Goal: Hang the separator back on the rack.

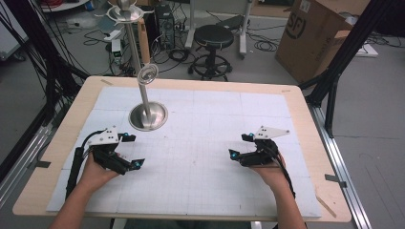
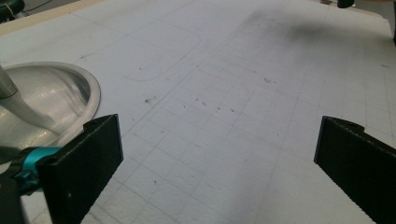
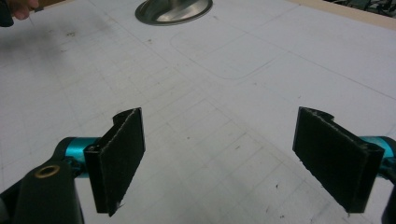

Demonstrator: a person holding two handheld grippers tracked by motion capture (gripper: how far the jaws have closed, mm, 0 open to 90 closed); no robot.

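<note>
Left gripper (image 1: 132,150) rests low over the white gridded mat (image 1: 215,191) on the left side of the table (image 1: 305,98), held in the person's left hand (image 1: 98,174). Its jaws stand wide apart with nothing between them; in the left gripper view only bare mat lies in the gap.

Just beyond and slightly right of that gripper stands the metal stand (image 1: 148,116), the nearest thing to it and apart from it. It has a round, shallow, polished steel base sitting flat on the mat, and a slim upright pole rising from the middle. Partway up the pole a small round shiny disc is fixed, tilted. At the top sits a wider ring-like rim with a rounded piece above it; detail there is too small to tell. The base's edge shows in the left gripper view (image 2: 56,88), just beside the left jaw.

Right gripper (image 1: 239,145) rests low on the right side, well apart from the stand, jaws likewise spread and empty.
</note>
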